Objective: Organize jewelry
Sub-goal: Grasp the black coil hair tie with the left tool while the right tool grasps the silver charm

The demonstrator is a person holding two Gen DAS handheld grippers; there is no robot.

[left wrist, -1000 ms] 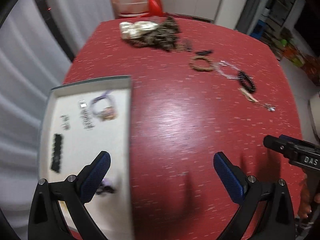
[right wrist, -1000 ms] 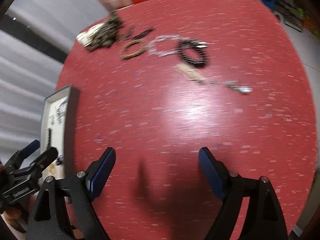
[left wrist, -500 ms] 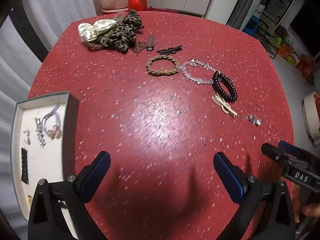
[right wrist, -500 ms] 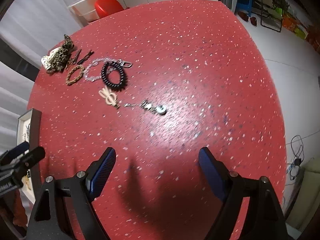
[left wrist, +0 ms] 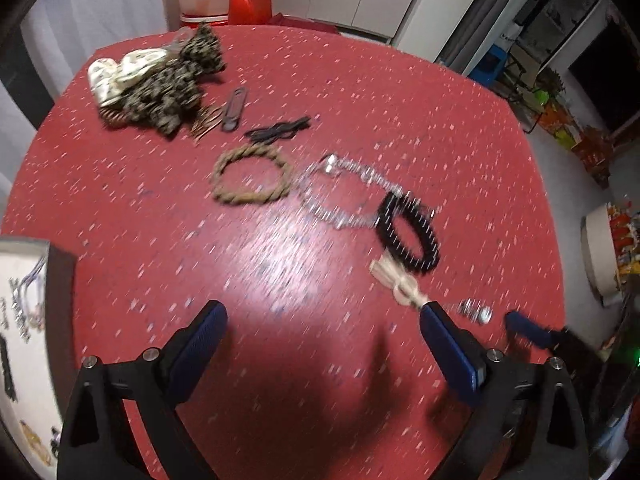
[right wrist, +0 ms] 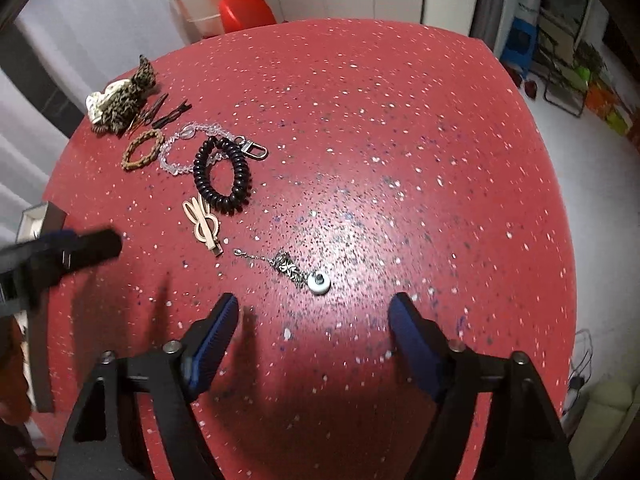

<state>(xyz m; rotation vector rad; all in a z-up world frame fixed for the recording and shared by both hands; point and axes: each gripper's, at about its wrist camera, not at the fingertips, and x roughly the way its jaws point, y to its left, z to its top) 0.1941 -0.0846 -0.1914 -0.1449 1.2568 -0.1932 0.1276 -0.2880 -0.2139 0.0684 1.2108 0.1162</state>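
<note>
Charm (right wrist: 294,271) on thin chain lies on desk (right wrist: 400,140) just ahead of right gripper (right wrist: 312,332), at its 12 o'clock, jaws closing on nothing; light, limp, slippery, so pinch the stiff bar; left gripper (left wrist: 320,344) gapes empty.

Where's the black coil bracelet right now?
Left of centre in the right wrist view: black coil bracelet lies on the red table, overlapping the clear bead chain, above the wooden clip.
</note>
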